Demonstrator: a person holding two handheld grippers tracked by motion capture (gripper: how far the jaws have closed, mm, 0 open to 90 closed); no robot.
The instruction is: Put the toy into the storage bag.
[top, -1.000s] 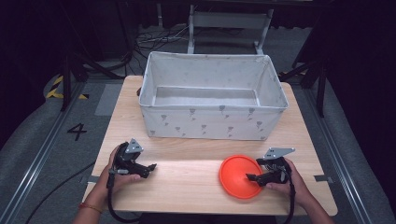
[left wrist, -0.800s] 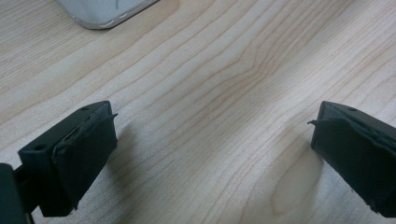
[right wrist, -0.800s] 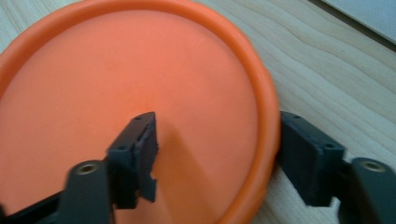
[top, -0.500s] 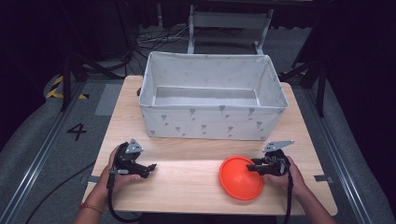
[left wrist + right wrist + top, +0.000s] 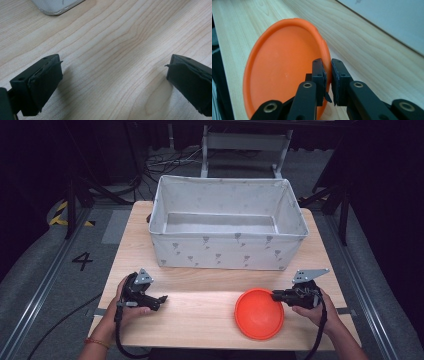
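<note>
Currently the right gripper (image 5: 278, 295) is clamped on the rim of the orange plate (image 5: 259, 313). Its jaws have just been closing, and the right gripper view shows the two black pads pressed against the thin plastic edge from either side, the rim (image 5: 327, 62) standing between them. The plate is a smooth, round, shallow disc with a raised lip; its surface is matt and uniform in colour. In the high view it sits near the front right of the table, with the gripped side toward the person's right hand (image 5: 320, 307). In the right gripper view the plate stands tilted, its gripped edge clear of the wood.

The left gripper (image 5: 161, 300) rests on the front left of the table (image 5: 200, 305), well apart from the plate. Its jaws stand wide apart with nothing between them; the left gripper view shows two blocky black pads with slightly frayed rubber faces over bare wood.

The tabletop is pale wood with a fine wavy grain and a flat, lightly glossy finish.

Behind both grippers stands a rectangular fabric bin (image 5: 227, 252), light grey with a small repeated print, soft upright walls and rounded corners. Its front wall lies near the plate without touching it.
</note>
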